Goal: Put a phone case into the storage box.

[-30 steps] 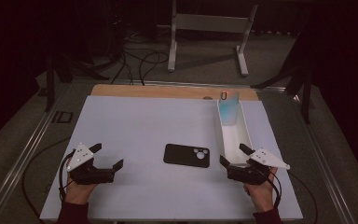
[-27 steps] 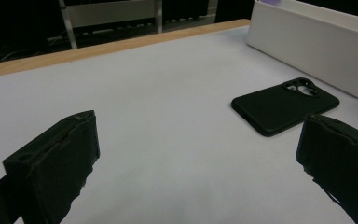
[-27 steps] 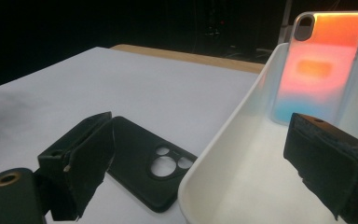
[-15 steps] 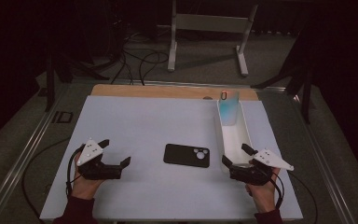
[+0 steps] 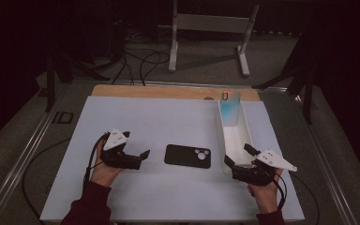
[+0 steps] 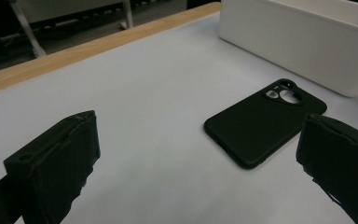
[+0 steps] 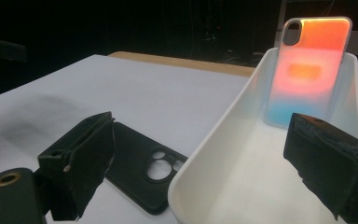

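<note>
Black phone case [image 5: 188, 156] lying flat, back side up, round camera cutouts toward the right end, about mid-desk on the white sheet [image 5: 159, 117] and nearer the front edge than the back. Plenty of bare sheet all round it. Not touching the white tray [image 5: 234, 138], just a narrow strip of sheet between the 2.

Left gripper [image 5: 138, 156] held just left of the case, jaws spread wide, nothing between them, pointing at the case's near end. Seen along its own jaws, case [image 6: 265, 122] sitting between and beyond them, well inside the gap.

Right gripper [image 5: 236, 155] at the near end of the tray, jaws wide too, nothing held, 1 jaw by the tray's near left corner, the other over the tray itself. Can't tell if either is touching the tray.

Second case, orange fading to blue [image 7: 306, 70], propped upright against the tray's far wall. Strip of bare wood [image 5: 168, 92] along the desk's back edge.

No readable brand or lettering on either case.
</note>
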The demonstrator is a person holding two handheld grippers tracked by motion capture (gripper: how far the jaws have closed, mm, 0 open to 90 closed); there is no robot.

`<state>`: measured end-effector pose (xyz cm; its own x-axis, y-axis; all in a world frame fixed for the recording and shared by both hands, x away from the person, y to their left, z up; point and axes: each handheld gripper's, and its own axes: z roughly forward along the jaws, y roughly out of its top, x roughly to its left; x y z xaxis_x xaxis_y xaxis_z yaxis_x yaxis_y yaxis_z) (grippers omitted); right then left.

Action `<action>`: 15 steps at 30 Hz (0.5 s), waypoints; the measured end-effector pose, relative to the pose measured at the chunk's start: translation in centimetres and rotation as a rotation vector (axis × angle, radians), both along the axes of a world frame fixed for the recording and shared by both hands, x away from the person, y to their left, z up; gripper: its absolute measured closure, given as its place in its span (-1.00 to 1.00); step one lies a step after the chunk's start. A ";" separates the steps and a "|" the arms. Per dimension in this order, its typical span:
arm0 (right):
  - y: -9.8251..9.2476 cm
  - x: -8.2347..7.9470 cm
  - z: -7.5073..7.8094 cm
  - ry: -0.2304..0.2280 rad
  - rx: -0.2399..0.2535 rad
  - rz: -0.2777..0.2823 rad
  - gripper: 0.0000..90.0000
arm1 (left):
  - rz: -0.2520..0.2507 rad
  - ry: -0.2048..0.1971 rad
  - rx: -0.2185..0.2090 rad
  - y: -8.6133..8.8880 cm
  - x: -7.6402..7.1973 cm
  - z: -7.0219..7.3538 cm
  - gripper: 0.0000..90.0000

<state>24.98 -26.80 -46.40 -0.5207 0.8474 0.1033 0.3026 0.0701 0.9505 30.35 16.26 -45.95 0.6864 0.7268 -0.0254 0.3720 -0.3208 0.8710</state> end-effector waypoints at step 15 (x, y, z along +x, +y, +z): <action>-0.1 0.0 0.0 0.001 0.001 -0.004 -0.81 | -0.034 0.039 0.033 -4.3 3.7 -1.1 -0.69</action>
